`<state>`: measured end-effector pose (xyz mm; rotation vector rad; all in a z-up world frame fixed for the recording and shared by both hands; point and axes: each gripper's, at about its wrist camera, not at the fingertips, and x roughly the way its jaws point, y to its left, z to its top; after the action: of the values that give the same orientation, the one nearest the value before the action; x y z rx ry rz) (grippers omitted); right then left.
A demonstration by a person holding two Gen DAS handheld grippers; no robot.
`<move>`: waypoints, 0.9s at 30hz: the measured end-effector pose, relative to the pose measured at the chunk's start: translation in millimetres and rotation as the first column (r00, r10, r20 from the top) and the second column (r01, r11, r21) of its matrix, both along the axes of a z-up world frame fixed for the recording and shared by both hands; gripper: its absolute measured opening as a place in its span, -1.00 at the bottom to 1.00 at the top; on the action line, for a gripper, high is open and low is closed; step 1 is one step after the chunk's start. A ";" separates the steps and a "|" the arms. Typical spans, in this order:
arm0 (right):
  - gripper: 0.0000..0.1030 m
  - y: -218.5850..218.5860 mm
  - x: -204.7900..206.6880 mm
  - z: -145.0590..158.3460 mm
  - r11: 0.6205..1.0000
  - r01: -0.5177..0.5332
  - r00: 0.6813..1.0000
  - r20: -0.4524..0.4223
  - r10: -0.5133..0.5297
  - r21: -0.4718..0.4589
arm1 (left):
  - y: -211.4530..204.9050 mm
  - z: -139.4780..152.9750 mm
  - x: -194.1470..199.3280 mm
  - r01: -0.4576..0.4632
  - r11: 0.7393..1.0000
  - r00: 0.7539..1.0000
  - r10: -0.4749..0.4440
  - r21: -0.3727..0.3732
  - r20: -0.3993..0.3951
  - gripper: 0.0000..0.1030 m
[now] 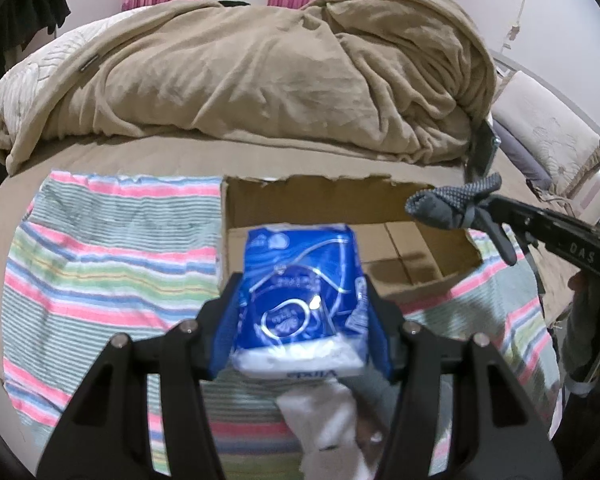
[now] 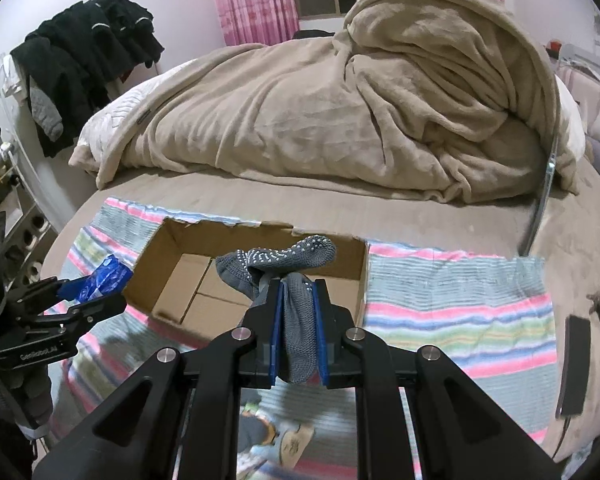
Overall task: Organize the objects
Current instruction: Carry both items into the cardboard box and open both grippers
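Left wrist view: left gripper (image 1: 302, 308) clamps the tissue pack (image 1: 300, 300) at the box's (image 1: 256, 200) near edge, lined up to drop in. Right gripper (image 2: 298, 320) pinches a sock (image 2: 296, 308) above the box (toe drooping), waiting to go in too.

A bed (image 2: 420, 216) covered in a tan sheet is seen in both views. A bulky tan blanket (image 1: 260, 76) is heaped across its far half. A striped towel (image 1: 100, 248) is spread flat over the near half, and an open cardboard box (image 2: 188, 252) is set on the towel. To the right of the towel, a dark flat device (image 2: 574, 364) with a cable is laid on the sheet.
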<state>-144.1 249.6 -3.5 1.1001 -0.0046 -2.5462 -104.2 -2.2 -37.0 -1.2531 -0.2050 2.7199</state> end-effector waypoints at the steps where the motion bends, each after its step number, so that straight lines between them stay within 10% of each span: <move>1: -0.70 -0.3 -4.4 -2.4 1.000 0.000 1.000 0.003 0.000 0.000 | 0.3 -1.5 -2.6 -0.002 1.000 1.000 0.002 -0.002 0.002 0.09; 27: -0.52 -0.6 -37.9 -62.3 1.000 0.024 0.991 0.130 -0.024 0.000 | 9.9 -45.0 -56.0 0.027 0.999 0.998 -0.025 -0.025 0.060 0.22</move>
<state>-182.0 249.0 -65.8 1.2714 -0.0541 -2.4902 -160.3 7.7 -82.1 -1.3359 -0.1587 2.6736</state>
